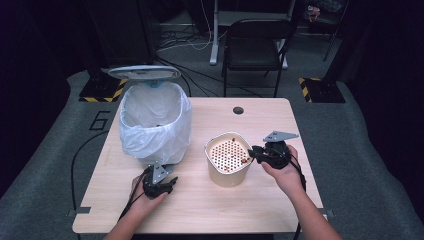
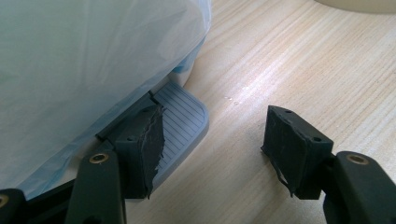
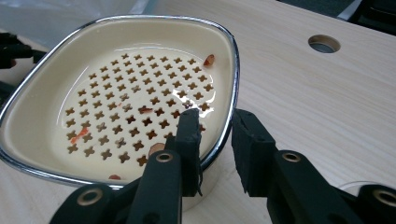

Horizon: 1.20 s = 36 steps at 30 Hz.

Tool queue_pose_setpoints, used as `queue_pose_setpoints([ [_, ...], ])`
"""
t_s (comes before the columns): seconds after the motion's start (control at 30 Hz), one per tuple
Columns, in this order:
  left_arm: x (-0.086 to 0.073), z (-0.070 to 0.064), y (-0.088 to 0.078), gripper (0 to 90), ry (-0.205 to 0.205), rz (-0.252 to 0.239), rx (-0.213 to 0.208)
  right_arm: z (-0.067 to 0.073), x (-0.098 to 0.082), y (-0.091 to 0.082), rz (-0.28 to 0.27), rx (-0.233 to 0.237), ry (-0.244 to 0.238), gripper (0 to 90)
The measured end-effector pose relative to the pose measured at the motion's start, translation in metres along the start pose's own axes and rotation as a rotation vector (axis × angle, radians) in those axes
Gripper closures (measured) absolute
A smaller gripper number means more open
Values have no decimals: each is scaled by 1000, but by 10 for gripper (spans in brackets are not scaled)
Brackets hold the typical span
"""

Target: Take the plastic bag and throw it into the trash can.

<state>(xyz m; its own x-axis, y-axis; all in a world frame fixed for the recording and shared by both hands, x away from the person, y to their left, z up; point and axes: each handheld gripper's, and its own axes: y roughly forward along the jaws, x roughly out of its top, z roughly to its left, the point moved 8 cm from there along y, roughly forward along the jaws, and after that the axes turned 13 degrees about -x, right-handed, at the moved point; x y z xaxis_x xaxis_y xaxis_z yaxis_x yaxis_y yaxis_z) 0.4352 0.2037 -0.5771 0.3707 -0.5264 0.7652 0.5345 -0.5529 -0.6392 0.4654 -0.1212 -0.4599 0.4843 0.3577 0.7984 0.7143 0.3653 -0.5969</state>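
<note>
1. While my left claw rests with jaws apart and empty, one jaw sits over the bin pedal.
2. My right claw clamps the strainer pot's chrome rim, beside the bin on the table.

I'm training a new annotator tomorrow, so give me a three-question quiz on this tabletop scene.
1. True or false: the right gripper has its jaws astride the chrome rim of the cream perforated strainer tub.
2. What lines the white pedal bin? A) black bag B) translucent white plastic bag C) newspaper
3. Fill in: one jaw of the left gripper sits over the bin's grey ribbed ____.

Key: 1 true; 2 B; 3 pedal.
</note>
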Motion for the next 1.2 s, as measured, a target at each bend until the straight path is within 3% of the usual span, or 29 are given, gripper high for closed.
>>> queue_pose_setpoints([
  [0.53,0,0,0,379,0,0,0,28,-21,-30,-13,74,-15,723],
  [1.0,0,0,0,379,2,2,1,39,-30,-43,-19,102,-34,719],
  [1.03,0,0,0,379,2,2,1,39,-30,-42,-18,104,-32,714],
  [1.13,0,0,0,379,0,1,0,38,-27,-42,-24,99,-15,584],
  [1.2,0,0,0,379,0,1,0,37,-25,-42,-34,100,-2,583],
])
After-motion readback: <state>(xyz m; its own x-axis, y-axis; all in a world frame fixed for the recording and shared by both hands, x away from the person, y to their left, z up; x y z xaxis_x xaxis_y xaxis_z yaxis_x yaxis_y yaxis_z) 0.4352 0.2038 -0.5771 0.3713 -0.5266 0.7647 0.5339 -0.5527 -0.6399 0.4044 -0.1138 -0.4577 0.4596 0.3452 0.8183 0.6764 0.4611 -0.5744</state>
